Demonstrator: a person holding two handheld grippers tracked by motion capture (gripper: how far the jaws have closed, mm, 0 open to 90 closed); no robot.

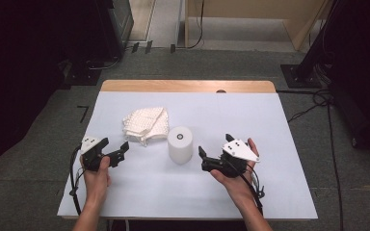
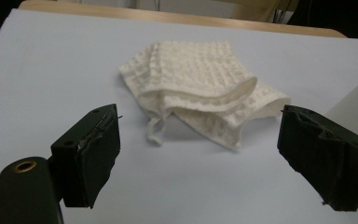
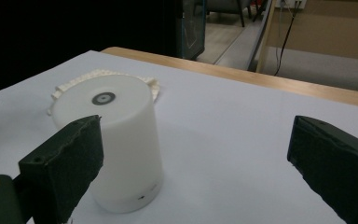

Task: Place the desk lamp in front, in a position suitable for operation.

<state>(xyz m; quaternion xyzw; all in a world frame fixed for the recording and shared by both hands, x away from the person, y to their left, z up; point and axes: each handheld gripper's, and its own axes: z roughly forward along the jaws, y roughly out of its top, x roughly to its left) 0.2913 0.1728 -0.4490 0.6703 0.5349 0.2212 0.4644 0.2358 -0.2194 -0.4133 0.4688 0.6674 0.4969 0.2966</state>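
Left gripper (image 1: 118, 153) hovers over the white table (image 1: 270, 144), jaws wide apart with nothing between them, aimed at the folded waffle cloth (image 1: 146, 123). In the left gripper view the cloth (image 2: 205, 88) lies flat just ahead, a thin loop (image 2: 156, 128) trailing off its near edge.

Centre — a white cylinder (image 1: 180, 144) stands upright just right of the cloth, close to it but seemingly not touching.

Right gripper (image 1: 204, 159) sits just beside the cylinder, jaws also spread and empty; the right gripper view has the cylinder (image 3: 116, 144) off-centre, in front of one jaw rather than between the two.

Risks, as judged: closing from this offset could shove or tip the cylinder — possibly onto the cloth. On the left, a shallow pinch may catch only the top fold or the loop, and the cloth would unfold when raised.
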